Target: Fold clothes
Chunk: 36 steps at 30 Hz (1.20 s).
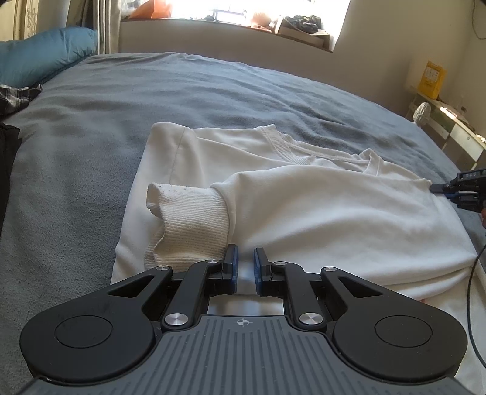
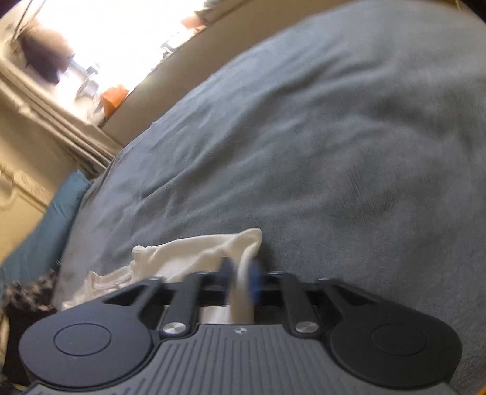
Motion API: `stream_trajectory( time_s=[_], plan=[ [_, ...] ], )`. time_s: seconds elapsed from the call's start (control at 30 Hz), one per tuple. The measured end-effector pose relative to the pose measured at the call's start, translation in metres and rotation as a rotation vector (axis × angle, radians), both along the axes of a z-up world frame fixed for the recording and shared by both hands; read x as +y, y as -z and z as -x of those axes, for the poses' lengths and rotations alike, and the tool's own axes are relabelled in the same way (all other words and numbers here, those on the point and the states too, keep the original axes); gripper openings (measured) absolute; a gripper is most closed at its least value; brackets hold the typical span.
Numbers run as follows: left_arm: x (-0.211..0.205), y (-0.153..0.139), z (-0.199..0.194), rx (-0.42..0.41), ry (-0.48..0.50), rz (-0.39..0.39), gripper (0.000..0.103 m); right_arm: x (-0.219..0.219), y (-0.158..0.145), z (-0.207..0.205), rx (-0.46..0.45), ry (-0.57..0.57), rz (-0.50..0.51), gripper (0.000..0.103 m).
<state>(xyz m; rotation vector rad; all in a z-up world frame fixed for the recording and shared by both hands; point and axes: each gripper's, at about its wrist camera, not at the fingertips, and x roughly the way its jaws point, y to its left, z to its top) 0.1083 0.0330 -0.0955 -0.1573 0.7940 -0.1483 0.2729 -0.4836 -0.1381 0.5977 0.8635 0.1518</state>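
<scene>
A white sweatshirt [image 1: 303, 212] lies flat on the grey blanket [image 1: 212, 91], collar toward the far side. One sleeve is folded across its body, with the ribbed cuff [image 1: 188, 218] at the left. My left gripper [image 1: 246, 264] hovers at the near hem beside the cuff. Its blue pads stand a narrow gap apart with white cloth showing in the gap, and whether they pinch it is unclear. My right gripper [image 1: 432, 188] is at the garment's right edge. In the blurred right wrist view a strip of the sweatshirt [image 2: 197, 252] fills the gap in my right gripper [image 2: 241, 273].
A blue pillow [image 1: 45, 51] and a heap of dark and checked clothes [image 1: 9, 100] lie at the bed's left side. A low side table [image 1: 449, 121] with a yellow box [image 1: 431, 79] stands to the right. Beyond the bed is a cluttered windowsill [image 1: 297, 27].
</scene>
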Motion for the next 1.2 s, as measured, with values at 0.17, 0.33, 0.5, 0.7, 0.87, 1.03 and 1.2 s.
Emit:
stream_trajectory(
  time_s=[0.17,0.33,0.5,0.7,0.87,1.03,1.2],
  plan=[
    [0.000,-0.001,0.000,0.004,-0.001,0.000,0.013,-0.008,-0.002,0.001,0.010,0.129,0.051,0.013],
    [0.002,-0.001,-0.001,0.005,0.003,0.013,0.013,-0.025,-0.031,0.038,-0.046,0.193,0.022,0.014],
    [0.006,-0.001,-0.002,0.013,0.003,0.039,0.013,-0.027,-0.065,0.094,-0.073,0.134,-0.181,0.014],
    [0.008,-0.002,-0.001,0.016,0.004,0.056,0.013,0.011,-0.055,0.121,0.035,0.002,-0.267,0.014],
    [0.014,-0.002,-0.004,0.026,0.020,0.078,0.013,0.050,-0.029,0.118,0.102,-0.071,0.085,0.005],
    [0.015,-0.003,-0.003,0.025,0.044,0.070,0.013,0.058,-0.058,0.129,0.040,-0.021,0.129,0.007],
    [0.015,-0.002,-0.003,0.018,0.045,0.081,0.014,0.089,-0.067,0.127,-0.006,-0.132,0.159,0.008]
  ],
)
